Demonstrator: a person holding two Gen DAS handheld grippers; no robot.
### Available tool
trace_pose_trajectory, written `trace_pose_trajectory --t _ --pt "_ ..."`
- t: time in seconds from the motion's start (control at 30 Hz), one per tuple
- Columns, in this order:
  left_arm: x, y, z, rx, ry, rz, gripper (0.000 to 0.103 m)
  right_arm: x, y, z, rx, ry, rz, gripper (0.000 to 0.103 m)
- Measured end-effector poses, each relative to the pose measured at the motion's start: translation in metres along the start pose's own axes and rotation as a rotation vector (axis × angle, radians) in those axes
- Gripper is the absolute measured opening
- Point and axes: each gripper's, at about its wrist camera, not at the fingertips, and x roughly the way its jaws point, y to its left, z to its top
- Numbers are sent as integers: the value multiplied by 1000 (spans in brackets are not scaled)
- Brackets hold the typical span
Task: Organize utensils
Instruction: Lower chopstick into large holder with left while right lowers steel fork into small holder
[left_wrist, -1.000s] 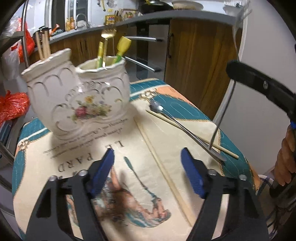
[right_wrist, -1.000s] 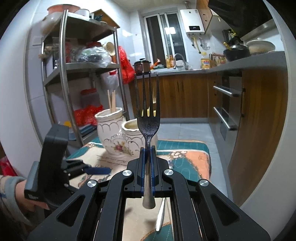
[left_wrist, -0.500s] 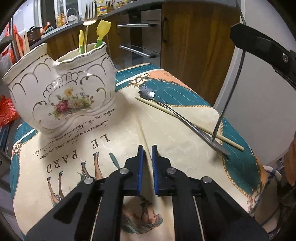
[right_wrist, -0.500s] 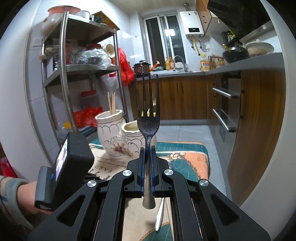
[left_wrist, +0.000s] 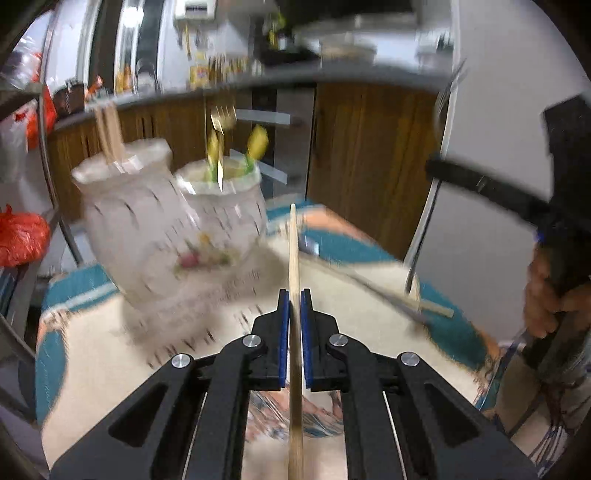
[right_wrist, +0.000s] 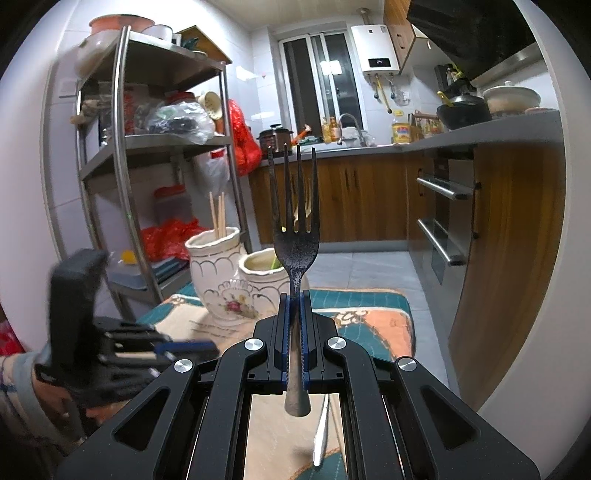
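Observation:
My left gripper (left_wrist: 294, 295) is shut on a wooden chopstick (left_wrist: 293, 251), which is lifted off the cloth and points toward the white ceramic double holder (left_wrist: 155, 236). The holder's left pot holds chopsticks (left_wrist: 110, 136). Its right pot holds a gold fork and yellow-handled utensils (left_wrist: 255, 142). My right gripper (right_wrist: 294, 299) is shut on a dark fork (right_wrist: 295, 254), held upright with its tines up, in front of the holder (right_wrist: 218, 266). On the cloth lie a spoon (left_wrist: 369, 280) and another chopstick (left_wrist: 436, 308). This view is motion-blurred.
A patterned cloth (left_wrist: 110, 350) covers the small table. A steel shelf rack (right_wrist: 110, 166) stands behind it on the left. Wooden cabinets with bar handles (right_wrist: 443, 192) line the back and right. A hand holds the right gripper (left_wrist: 546, 295).
The left gripper's jaws went from open to shut on a chopstick and lifted it off the cloth. The right gripper and its fork stayed still.

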Motion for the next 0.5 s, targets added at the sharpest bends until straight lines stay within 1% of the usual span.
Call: trace_pose_trajectory --t 0.03,0.2,0.33,0.5 --pt "-8 5 1 -2 -42 14 6 1 1 2 -2 -2 -2 6" --pt "-39 21 11 -8 -207 23 6 9 11 16 -20 -15 0 6" --pt "-56 34 25 -19 -297 30 6 19 20 27 -25 -28 12 6" --pt "-63 59 49 -58 -373 43 6 37 29 42 -18 -50 25 6"
